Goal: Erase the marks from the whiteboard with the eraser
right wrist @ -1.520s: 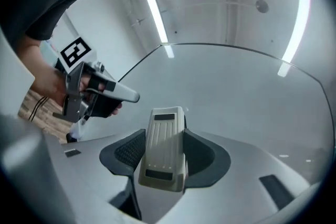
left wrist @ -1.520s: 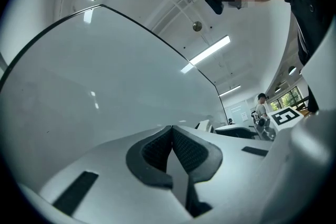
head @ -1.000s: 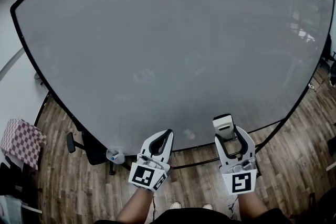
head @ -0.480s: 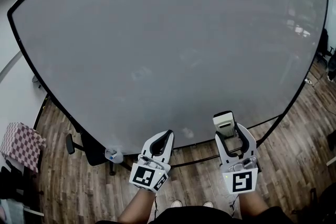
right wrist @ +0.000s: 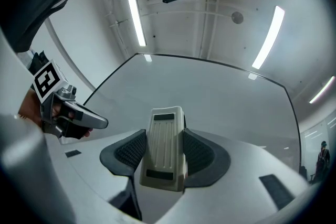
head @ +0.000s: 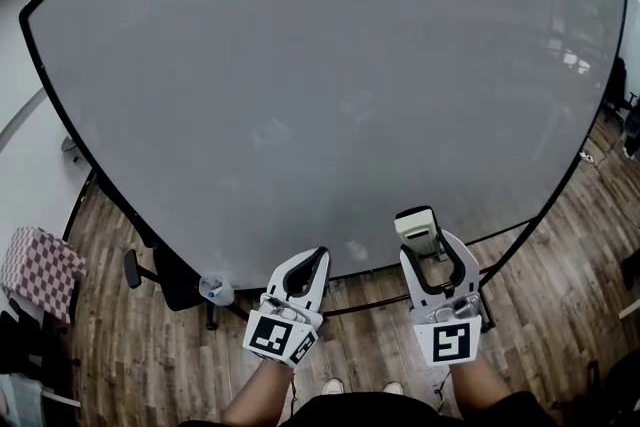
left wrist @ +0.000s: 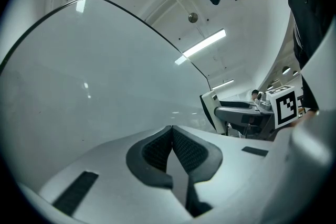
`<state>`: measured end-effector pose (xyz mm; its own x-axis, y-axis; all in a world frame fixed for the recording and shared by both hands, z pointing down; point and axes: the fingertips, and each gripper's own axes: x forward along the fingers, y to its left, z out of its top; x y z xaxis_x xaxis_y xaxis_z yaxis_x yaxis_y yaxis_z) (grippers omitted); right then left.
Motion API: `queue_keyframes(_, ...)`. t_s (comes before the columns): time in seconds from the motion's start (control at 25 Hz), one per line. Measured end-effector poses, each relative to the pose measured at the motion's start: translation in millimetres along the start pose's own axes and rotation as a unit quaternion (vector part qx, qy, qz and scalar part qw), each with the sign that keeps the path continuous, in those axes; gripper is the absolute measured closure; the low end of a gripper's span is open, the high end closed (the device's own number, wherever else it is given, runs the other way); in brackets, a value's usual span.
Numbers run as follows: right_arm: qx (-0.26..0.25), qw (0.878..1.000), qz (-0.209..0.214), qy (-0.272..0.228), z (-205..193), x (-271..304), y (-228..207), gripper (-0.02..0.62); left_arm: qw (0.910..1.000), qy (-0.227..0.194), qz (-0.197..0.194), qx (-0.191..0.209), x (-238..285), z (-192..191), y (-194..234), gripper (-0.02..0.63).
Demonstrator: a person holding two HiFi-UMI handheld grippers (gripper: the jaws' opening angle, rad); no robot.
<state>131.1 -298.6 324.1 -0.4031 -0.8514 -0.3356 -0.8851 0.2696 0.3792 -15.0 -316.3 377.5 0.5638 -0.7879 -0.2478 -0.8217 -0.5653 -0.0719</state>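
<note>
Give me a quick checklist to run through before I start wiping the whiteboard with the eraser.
1. Eraser clamped between the right gripper's jaws: ok.
2. Left gripper shut, empty and off to the side of the eraser: ok.
3. Felt side facing the whiteboard: cannot tell; only the eraser's ribbed back shows.
4. Eraser touching the whiteboard: cannot tell; it sits near the lower edge in the head view, but contact is not visible.
5. Whiteboard needs wiping: cannot tell; nothing written shows clearly, only faint patches that may be reflections.
</note>
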Motion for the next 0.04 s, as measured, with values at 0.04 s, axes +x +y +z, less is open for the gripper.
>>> queue_keyframes(0.04, 0.002, 1.000, -0.001, -0.001, 0.1, 0.8, 0.5, 0.351, 1.0000, 0.001, 0.000, 0.001, -1.1, 0.1, -0.2, 0.588)
